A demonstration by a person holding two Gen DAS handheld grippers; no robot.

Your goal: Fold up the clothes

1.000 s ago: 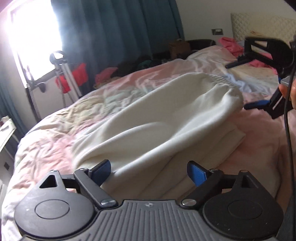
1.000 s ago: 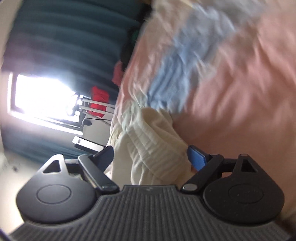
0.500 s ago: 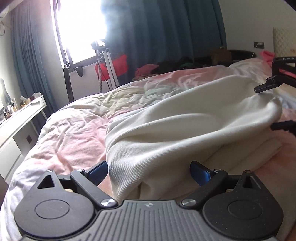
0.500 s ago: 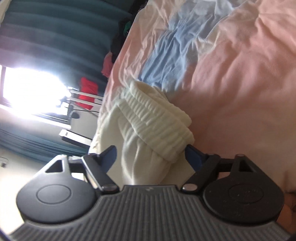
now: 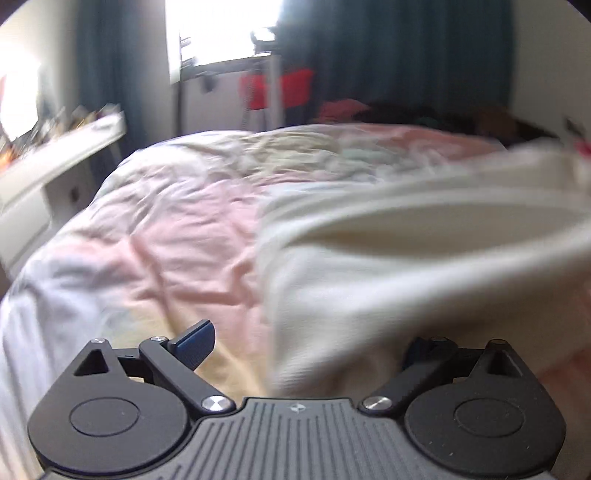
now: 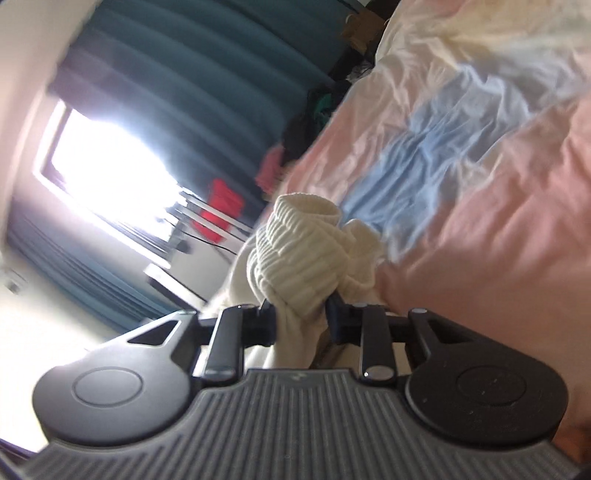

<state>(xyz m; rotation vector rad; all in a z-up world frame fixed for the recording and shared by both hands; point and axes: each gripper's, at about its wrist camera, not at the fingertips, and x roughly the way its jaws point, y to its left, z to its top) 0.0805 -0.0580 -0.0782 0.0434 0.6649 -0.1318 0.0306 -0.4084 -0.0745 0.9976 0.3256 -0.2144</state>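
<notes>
A cream-white knit garment (image 5: pixel 424 266) lies on the bed, blurred in the left wrist view, filling the right half. My left gripper (image 5: pixel 306 343) is open; the garment's near corner sits between the fingers and covers the right fingertip. In the right wrist view my right gripper (image 6: pixel 301 317) is shut on the garment's ribbed waistband (image 6: pixel 299 254), which bunches up above the jaws and is lifted off the bedspread.
The bed has a rumpled pink, blue and pale yellow bedspread (image 5: pixel 177 236) (image 6: pixel 480 155). A white dresser (image 5: pixel 55 166) stands to the left. A bright window (image 5: pixel 221 29), teal curtains and a tripod with red cloth (image 5: pixel 273 88) stand behind the bed.
My right gripper has closed on the ribbed waistband and lifted it. My left gripper has swung left, so the garment now sits toward its right finger.
</notes>
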